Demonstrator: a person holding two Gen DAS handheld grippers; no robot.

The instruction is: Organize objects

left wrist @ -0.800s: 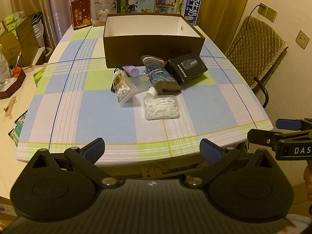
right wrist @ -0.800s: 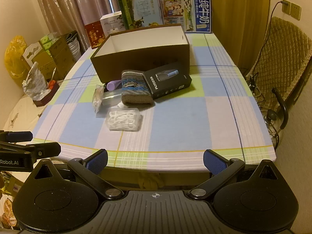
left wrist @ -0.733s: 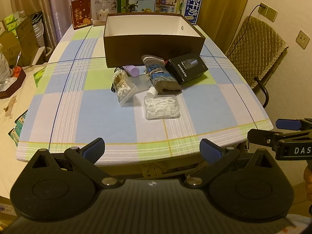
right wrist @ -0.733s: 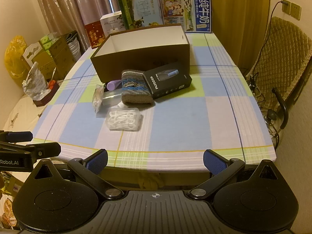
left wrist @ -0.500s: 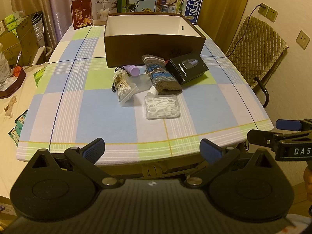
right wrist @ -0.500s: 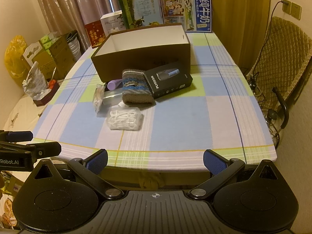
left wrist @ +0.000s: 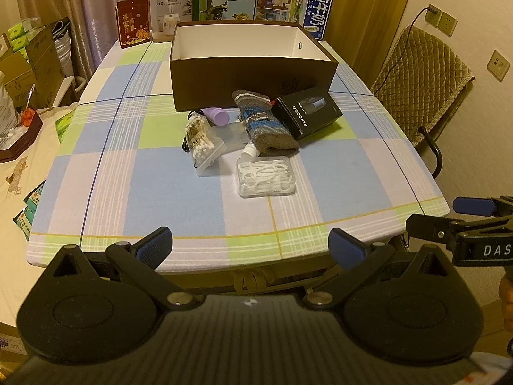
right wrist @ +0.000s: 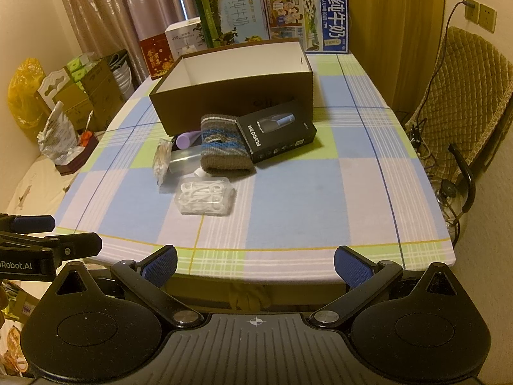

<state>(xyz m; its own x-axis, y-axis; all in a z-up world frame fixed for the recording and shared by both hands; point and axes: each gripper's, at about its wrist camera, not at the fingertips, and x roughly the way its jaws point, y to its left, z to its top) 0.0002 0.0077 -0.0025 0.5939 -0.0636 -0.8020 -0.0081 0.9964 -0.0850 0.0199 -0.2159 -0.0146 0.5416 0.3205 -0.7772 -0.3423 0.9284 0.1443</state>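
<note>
My left gripper (left wrist: 250,247) and right gripper (right wrist: 255,264) hang wide open, empty, at table (right wrist: 304,199) edge. Items — floss case (left wrist: 266,177), sock (left wrist: 264,123), black pkg (left wrist: 309,111) — lie in front of the box (left wrist: 250,73).

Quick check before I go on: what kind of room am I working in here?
Most likely a home dining room: a table with a checked tablecloth, a quilted chair beside it, curtains behind, and milk cartons and cardboard boxes stored around.

Both grippers black — left gripper (left wrist: 249,245), right gripper (right wrist: 255,263) — blue-padded fingertips (left wrist: 346,247), silver pivot screws.
</note>
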